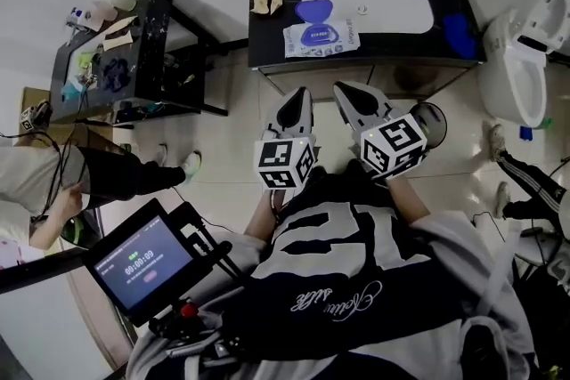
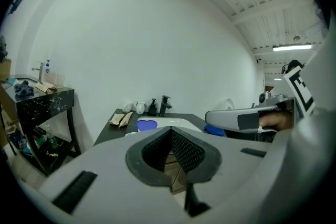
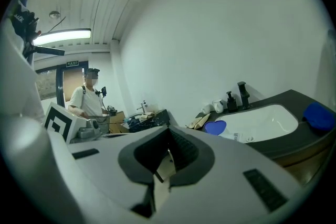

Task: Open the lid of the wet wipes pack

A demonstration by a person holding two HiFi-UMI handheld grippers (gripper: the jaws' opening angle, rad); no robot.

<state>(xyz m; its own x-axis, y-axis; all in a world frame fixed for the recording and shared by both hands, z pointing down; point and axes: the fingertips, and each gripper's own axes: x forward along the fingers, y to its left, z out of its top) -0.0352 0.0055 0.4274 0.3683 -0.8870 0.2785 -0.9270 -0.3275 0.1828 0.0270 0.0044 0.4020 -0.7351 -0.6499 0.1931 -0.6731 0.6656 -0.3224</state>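
The soft white wet wipes pack (image 1: 322, 37) with its rounded blue lid (image 1: 313, 11) lies flat on the black counter (image 1: 267, 40), straight ahead of both jaw tips and well apart from them, just beside the left rim of the white sink basin (image 1: 370, 0). Its long axis runs crosswise to the jaws, slightly skewed. The lid is flipped up on the side away from the jaws, above a blue oval ring on the pack's top face. Blue print on the pack is too small to read. The left gripper (image 1: 298, 98) and right gripper (image 1: 349, 92) point level at the counter, each with its jaws pressed together and nothing between them. A tablet screen (image 1: 142, 261) behind the jaws shows a row of digits beginning 00:00.
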